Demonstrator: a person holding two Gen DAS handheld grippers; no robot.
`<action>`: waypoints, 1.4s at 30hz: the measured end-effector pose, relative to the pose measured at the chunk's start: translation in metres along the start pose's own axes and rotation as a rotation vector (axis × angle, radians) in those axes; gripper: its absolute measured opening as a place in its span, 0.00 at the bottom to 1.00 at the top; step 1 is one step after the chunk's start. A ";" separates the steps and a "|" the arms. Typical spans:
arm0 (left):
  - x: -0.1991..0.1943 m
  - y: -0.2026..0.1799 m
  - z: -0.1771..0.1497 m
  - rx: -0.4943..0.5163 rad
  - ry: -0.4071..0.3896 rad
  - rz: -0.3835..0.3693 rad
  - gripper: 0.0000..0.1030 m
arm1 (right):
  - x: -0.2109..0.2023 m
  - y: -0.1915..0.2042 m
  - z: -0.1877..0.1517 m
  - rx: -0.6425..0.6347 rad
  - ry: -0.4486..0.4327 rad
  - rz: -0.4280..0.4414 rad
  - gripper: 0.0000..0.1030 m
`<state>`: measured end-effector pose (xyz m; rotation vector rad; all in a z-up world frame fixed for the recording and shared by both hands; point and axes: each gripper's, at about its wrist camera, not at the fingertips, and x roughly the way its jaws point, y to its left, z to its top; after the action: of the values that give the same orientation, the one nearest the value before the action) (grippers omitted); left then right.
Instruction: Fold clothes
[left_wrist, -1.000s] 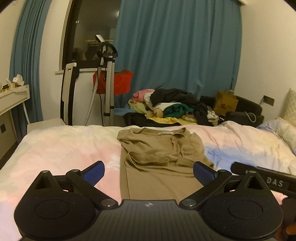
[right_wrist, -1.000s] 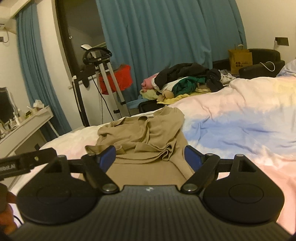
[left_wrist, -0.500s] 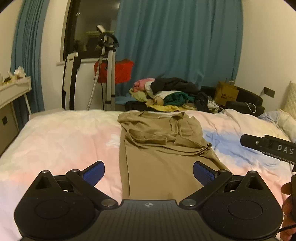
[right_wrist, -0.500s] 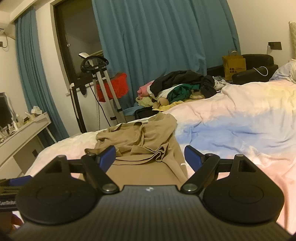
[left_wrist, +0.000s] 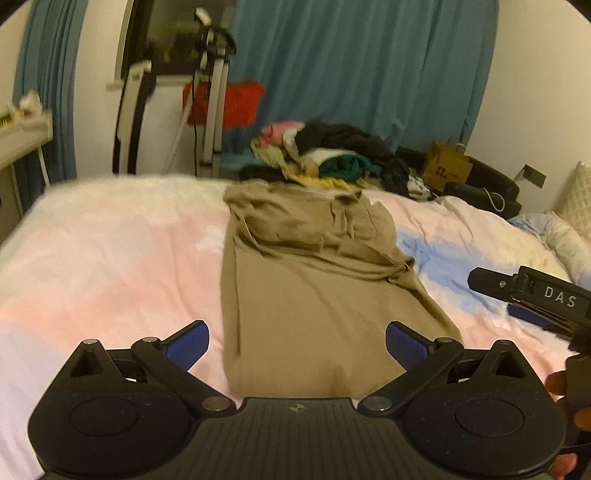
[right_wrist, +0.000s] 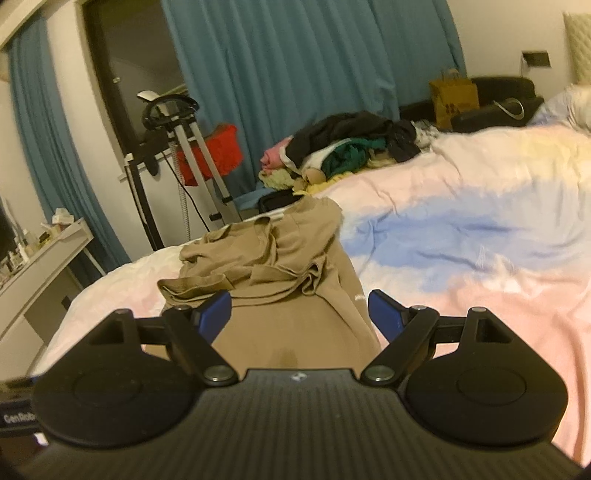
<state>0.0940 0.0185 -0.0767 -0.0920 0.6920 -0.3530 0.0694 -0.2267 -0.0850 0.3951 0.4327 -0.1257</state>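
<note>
A tan long-sleeved garment (left_wrist: 317, 280) lies lengthwise on the bed, its sleeves bunched across the far part; it also shows in the right wrist view (right_wrist: 288, 280). My left gripper (left_wrist: 297, 345) is open and empty, just above the garment's near hem. My right gripper (right_wrist: 299, 314) is open and empty, over the garment's near right part. The right gripper also shows at the right edge of the left wrist view (left_wrist: 532, 299).
The bed (left_wrist: 92, 266) has a pink, white and blue duvet. A pile of unfolded clothes (left_wrist: 325, 158) lies beyond the far edge, with a garment steamer stand (left_wrist: 210, 96), a red bag, blue curtains and a white desk (right_wrist: 40, 266) at left.
Both grippers have tilted down and moved in toward the garment's near end. The right gripper now sits lower and closer in the left wrist view. The jaws stayed open.
</note>
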 end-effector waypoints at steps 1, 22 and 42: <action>0.003 0.001 -0.001 -0.019 0.023 -0.015 1.00 | 0.001 -0.002 -0.001 0.014 0.010 -0.003 0.80; 0.088 0.088 -0.027 -0.724 0.241 -0.200 0.75 | 0.011 -0.014 -0.007 0.103 0.088 -0.013 0.80; 0.090 0.105 -0.018 -0.789 0.091 -0.211 0.14 | 0.031 -0.022 -0.038 0.463 0.323 0.309 0.80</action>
<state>0.1769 0.0860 -0.1666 -0.9073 0.8832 -0.2686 0.0778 -0.2329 -0.1377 0.9398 0.6563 0.1451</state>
